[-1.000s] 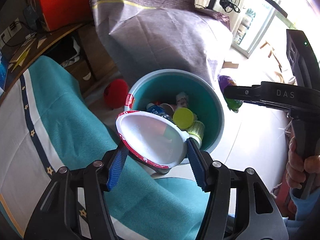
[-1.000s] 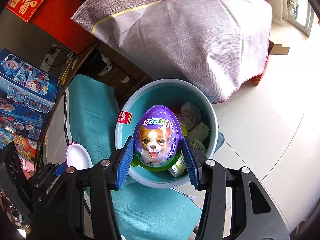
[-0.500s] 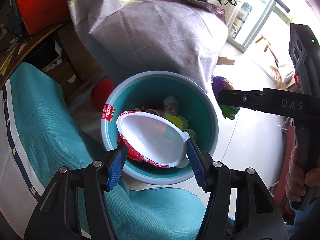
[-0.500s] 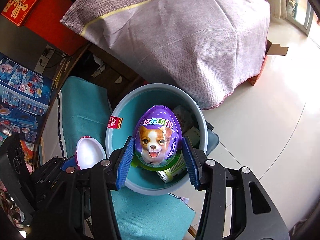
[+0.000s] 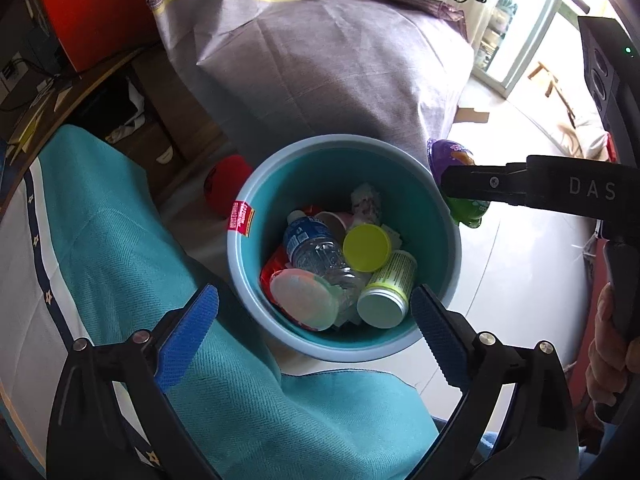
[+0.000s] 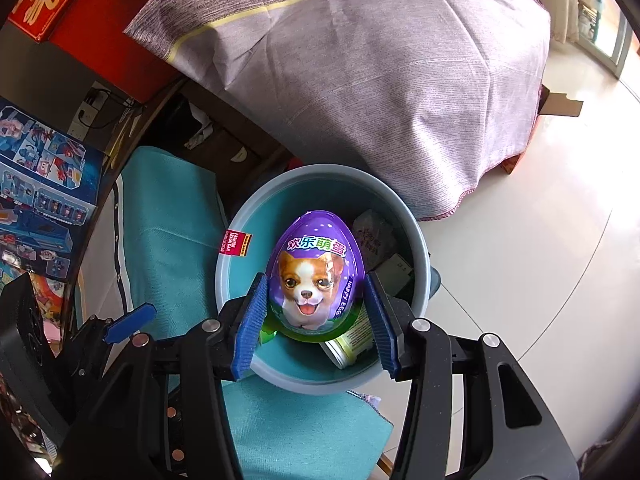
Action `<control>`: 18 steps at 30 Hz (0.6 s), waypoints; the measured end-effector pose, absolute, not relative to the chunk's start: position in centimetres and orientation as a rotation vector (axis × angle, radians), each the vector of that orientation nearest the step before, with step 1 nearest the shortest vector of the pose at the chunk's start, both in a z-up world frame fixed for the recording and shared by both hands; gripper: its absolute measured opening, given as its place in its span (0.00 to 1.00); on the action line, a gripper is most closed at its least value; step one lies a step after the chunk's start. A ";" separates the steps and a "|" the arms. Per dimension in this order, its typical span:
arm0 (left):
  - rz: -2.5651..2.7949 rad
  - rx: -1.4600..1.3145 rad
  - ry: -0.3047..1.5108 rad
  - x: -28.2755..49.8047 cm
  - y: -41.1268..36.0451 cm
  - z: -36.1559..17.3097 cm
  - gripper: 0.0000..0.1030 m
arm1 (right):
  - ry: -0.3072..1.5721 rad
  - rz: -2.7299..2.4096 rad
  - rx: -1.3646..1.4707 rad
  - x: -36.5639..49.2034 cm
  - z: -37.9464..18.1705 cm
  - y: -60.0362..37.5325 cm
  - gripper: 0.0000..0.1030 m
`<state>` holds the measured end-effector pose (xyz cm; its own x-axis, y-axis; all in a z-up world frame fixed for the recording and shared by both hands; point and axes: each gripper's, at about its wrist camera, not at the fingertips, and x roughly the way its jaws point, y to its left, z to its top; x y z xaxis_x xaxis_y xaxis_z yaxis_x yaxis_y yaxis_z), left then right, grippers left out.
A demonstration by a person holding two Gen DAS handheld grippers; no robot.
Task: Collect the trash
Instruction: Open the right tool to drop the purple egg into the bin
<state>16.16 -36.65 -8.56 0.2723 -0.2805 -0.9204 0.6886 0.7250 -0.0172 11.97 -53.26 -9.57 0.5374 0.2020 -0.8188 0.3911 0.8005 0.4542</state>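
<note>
Pale glossy floor tiles (image 6: 520, 240) run under a round teal bin (image 5: 448, 240), which stands between a grey-purple draped cloth (image 6: 380, 80) and a teal cloth (image 5: 120, 260) with a dark star-dotted stripe. A red box (image 6: 100, 20) sits further back.

Over the bin, the right gripper (image 6: 316, 316) is clamped on a purple toy egg (image 6: 316, 276) with a puppy printed on it. The egg's long axis runs along the fingers, narrow end pointing away from the camera and down toward the bin, its green base nearest the gripper body. In the left wrist view it shows beside the bin's far rim.

Nearby, the left gripper (image 5: 314, 332) stands spread wide above the near rim, its jaws having just been opening, with nothing between them. A red-and-white half shell (image 5: 302, 300) lies inside the bin, rounded side up, against a clear water bottle (image 5: 316, 248), a yellow-green lid (image 5: 367, 248) and a small can (image 5: 386, 292) on its side.

Both grippers tilt steeply downward. A hand (image 5: 612, 360) grips the right tool's handle.
</note>
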 end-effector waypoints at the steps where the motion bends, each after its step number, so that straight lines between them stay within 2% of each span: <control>1: -0.677 0.422 1.120 16.2 -36.4 -8.5 0.94 | 1.018 -0.121 0.658 12.0 -9.5 -53.1 0.46; 18: -0.623 0.304 1.122 16.3 -30.8 -6.7 0.95 | 1.036 -0.101 0.569 13.5 -8.1 -49.5 0.47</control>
